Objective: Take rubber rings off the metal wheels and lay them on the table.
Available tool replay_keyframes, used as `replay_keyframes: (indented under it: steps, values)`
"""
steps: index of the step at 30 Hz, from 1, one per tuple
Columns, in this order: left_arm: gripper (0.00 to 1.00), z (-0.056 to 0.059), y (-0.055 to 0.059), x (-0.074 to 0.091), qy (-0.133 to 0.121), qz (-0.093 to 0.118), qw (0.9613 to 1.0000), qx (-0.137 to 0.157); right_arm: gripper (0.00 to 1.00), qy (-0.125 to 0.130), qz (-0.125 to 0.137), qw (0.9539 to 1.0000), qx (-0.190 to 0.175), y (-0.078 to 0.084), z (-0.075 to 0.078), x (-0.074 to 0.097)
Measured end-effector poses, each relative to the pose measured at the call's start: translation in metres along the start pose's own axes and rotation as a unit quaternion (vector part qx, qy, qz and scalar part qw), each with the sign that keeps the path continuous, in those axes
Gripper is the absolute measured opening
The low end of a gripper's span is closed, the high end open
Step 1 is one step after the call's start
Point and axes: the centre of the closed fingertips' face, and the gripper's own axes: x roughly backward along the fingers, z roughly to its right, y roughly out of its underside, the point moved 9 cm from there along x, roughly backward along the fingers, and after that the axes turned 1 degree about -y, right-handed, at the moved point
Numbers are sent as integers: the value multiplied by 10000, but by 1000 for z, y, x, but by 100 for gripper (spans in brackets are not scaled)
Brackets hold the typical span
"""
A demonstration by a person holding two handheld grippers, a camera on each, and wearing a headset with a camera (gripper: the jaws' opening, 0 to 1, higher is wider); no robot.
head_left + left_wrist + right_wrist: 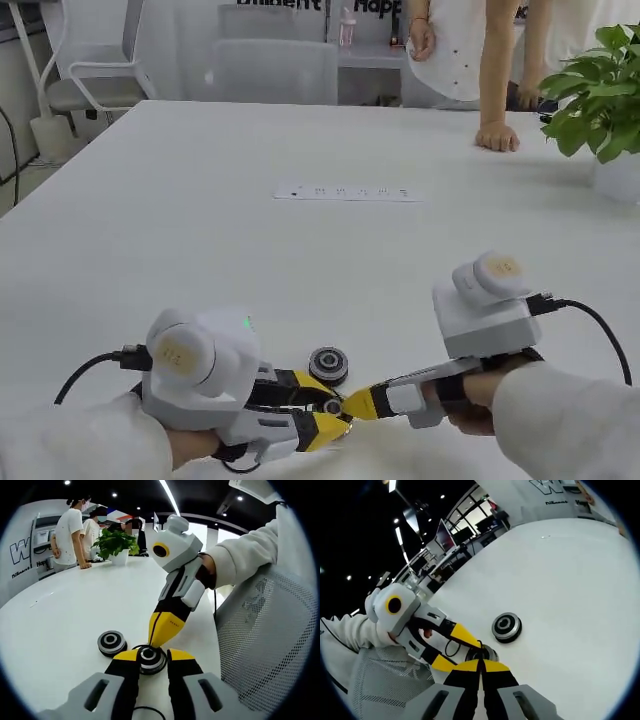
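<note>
My left gripper (328,410) (150,655) is shut on a small metal wheel (150,658) (484,653), held just above the table near its front edge. A thin black rubber ring (161,666) hangs loose around that wheel. From the right, my right gripper (352,404) (481,664) (159,639) meets the wheel with its yellow jaws pressed together, pinching the ring's edge. A second metal wheel (328,365) (112,642) (506,627), with its black ring on it, lies flat on the white table (200,230) just beyond.
Another loose black ring (145,711) lies on the table under my left gripper. A paper strip (347,193) lies mid-table. A potted plant (600,90) stands at the far right, and a person's hand (497,135) rests on the far edge. Chairs (275,70) stand behind.
</note>
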Motion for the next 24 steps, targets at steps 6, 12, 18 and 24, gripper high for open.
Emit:
replay_keyframes:
  steps: [6, 12, 18, 24]
  values:
    - [23, 4, -4, 0, 98, -193, 9998, 16, 0, 58, 34, 10000, -16, 0, 2, 2]
    - [30, 8, -7, 3, 173, -424, 9988, -166, 0, 82, 25, 10000, 16, -1, 3, 2]
    - [34, 10, -16, 11, 195, -409, 9987, -237, 0, 108, 17, 9999, 37, -1, 3, 2]
    - [47, 14, -28, 20, 237, -419, 9975, -513, 0, 87, 82, 9999, 20, -3, 2, 3]
